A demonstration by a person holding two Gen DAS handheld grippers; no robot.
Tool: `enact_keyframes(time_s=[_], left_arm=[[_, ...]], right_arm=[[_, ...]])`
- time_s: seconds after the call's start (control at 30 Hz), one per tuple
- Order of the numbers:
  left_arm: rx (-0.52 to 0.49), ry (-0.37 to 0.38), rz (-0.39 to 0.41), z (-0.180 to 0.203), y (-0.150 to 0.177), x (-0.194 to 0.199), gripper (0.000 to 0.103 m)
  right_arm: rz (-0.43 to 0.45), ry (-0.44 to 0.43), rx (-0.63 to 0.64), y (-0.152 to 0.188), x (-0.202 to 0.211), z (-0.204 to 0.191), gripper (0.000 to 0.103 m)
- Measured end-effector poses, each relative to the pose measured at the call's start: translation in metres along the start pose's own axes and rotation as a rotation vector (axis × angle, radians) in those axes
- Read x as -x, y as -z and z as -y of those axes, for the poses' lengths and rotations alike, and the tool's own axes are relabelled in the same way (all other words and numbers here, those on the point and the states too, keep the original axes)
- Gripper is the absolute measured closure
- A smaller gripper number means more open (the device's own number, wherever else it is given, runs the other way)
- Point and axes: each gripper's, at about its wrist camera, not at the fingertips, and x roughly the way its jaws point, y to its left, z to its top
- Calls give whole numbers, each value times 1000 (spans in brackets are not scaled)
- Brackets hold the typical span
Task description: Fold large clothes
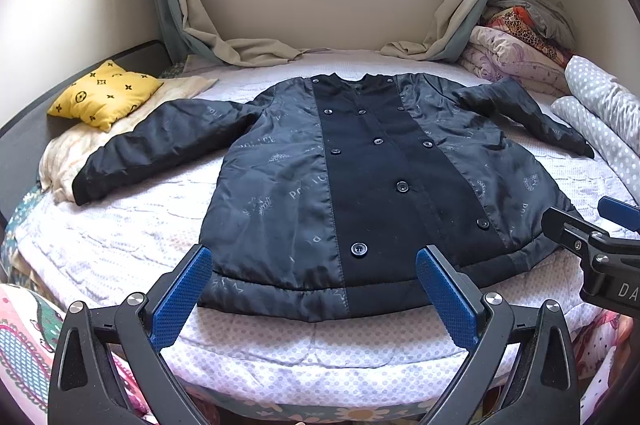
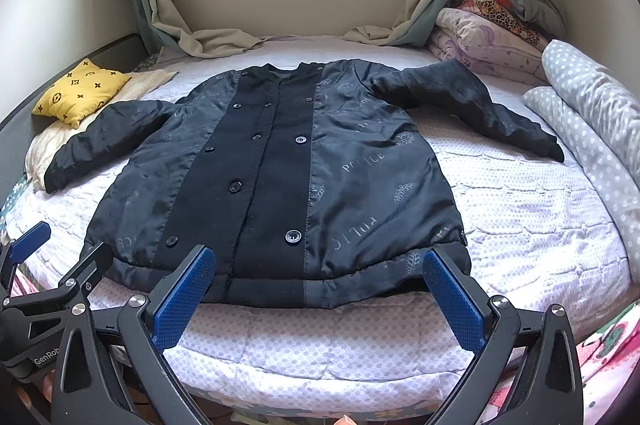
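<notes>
A dark navy buttoned coat (image 1: 360,185) (image 2: 280,177) lies flat and front up on the bed, collar toward the window, both sleeves spread out to the sides. My left gripper (image 1: 314,265) hovers open just before the hem, left of the coat's middle, holding nothing. My right gripper (image 2: 318,265) is open too, above the hem's right half, nothing between its blue pads (image 2: 452,297). Each gripper shows at the edge of the other's view: the right gripper (image 1: 600,225) and the left gripper (image 2: 60,253).
The coat rests on a white dotted bedspread (image 1: 120,237). A yellow patterned cushion (image 1: 106,95) sits at the back left. Folded quilts (image 2: 492,33) and a rolled grey dotted blanket (image 2: 592,113) line the right side. Curtains (image 1: 240,45) drape onto the bed under the window.
</notes>
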Motion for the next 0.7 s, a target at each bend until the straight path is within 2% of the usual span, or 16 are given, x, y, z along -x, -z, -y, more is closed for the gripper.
enact_keyframes(time_s=[0.7], left_arm=[[6, -2, -7, 3, 5, -5, 0]], right_arm=[[-18, -6, 4, 1, -7, -2, 0]])
